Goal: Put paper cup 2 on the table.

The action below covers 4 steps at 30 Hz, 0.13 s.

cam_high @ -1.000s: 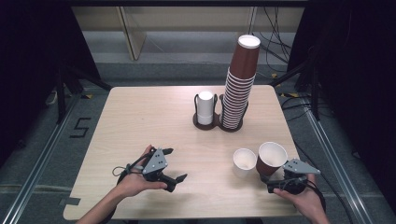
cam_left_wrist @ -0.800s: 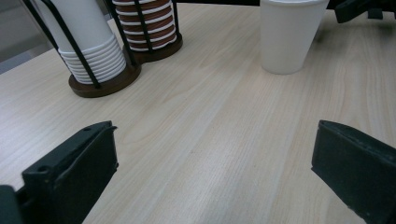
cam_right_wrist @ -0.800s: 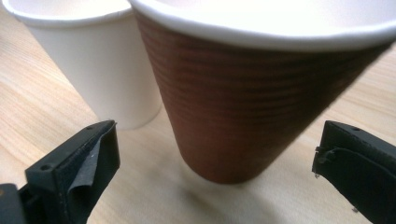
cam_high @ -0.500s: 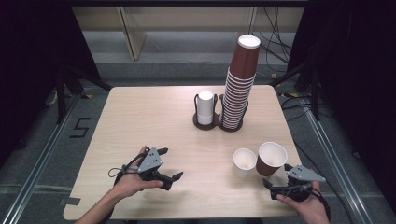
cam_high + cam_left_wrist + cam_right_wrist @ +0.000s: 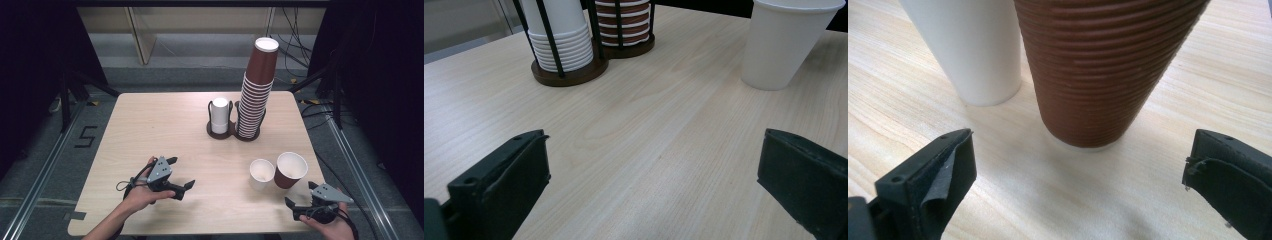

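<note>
My right tool [image 5: 300,204], jaws wide and empty, faces the upright brown cup [image 5: 290,169] just ahead on the surface [image 5: 150,130], beside 1 white cup [image 5: 262,173]; my left tool [image 5: 180,175], also open, sits farther off.

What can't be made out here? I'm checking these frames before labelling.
- Brown cup: rim cut off by the top edge, right gripper view.
- White stack and brown stack: tops cut off, left gripper view.
- Cup count in the brown stack: too small, high view.
</note>
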Available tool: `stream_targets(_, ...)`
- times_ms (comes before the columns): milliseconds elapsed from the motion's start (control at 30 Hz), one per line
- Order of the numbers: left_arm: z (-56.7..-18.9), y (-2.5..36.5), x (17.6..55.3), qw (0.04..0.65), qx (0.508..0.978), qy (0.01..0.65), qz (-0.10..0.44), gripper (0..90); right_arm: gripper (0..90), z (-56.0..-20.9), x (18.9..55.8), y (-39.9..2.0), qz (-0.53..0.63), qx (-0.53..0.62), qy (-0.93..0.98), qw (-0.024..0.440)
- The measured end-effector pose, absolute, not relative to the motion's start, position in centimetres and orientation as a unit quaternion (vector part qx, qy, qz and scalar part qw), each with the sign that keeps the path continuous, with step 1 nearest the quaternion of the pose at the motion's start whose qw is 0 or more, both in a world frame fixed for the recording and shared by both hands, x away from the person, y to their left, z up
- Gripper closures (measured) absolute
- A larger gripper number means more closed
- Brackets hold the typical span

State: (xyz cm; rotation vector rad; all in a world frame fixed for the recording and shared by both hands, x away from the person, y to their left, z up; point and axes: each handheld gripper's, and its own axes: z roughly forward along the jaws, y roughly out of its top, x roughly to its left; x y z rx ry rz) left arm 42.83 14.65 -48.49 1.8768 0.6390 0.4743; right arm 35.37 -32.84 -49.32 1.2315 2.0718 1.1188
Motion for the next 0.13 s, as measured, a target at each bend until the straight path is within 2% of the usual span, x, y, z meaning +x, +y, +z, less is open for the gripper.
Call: stream_targets(133, -48.54, 14.36, 42.83, 0.525, 0.785, 0.265, 0.196, 0.0, 0.3, -49.35, 35.35, -33.18, 0.412, 0.438, 0.757, 0.257)
